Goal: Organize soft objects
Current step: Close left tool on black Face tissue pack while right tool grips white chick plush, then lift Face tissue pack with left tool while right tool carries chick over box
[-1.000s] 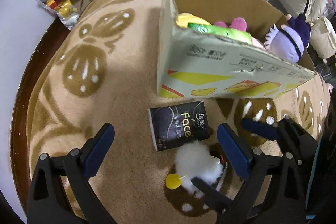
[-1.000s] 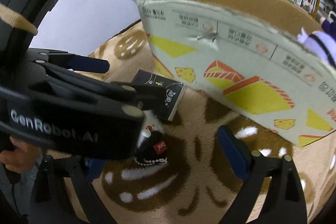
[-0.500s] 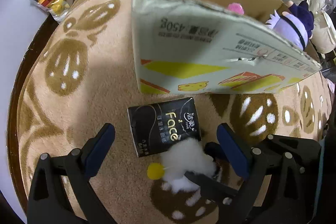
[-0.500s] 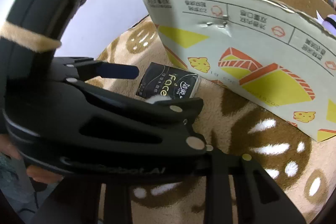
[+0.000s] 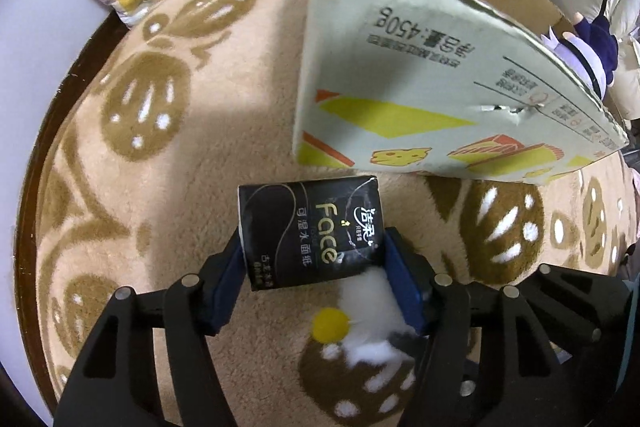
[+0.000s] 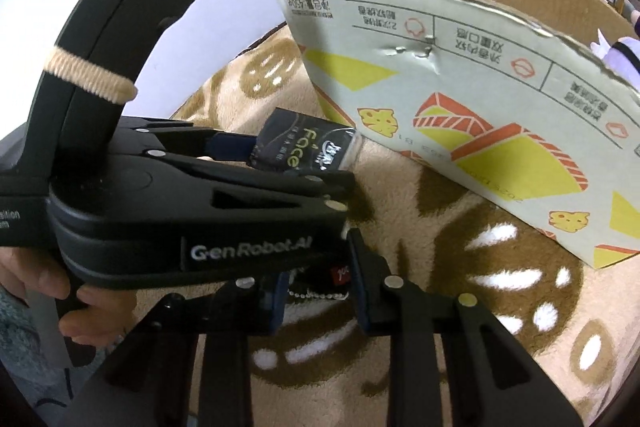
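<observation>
**Both grippers closing on their picks beside the box**

Change: left gripper (image 5: 314, 267) jaws have just been closing; a sec ago they stood wide apart w/ the tissue pack below them, now the blue pads sit against both short sides of the black tissue pack (image 5: 310, 233) — clamped on it, as far as the left-wrist view shows. Right gripper (image 6: 318, 291) jaws also just closed in, now narrow around a small dark plush (image 6: 320, 277) w/ a red tag and bead chain; looks gripped. In the left-wrist view that toy shows as white fluff plus a yellow pom-pom.

Meaning: both picks look secured, neither lifted yet. Likely next step is up and over the wall of the cardboard box (image 5: 420, 99).

Places, rel. to box: tissue pack on the patterned blanket (image 5: 168, 155) just in front of the box's printed wall, not touching it. Plush just nearer the cameras than the pack. Purple-haired doll (image 5: 588, 47) pokes over the box's far right rim.

Writing: pack reads "Face" in gold plus Chinese chars; box shows "450g", upside down, and cheese graphics; left gripper body reads "GenRobot.AI". Plush tag too small to read.
</observation>
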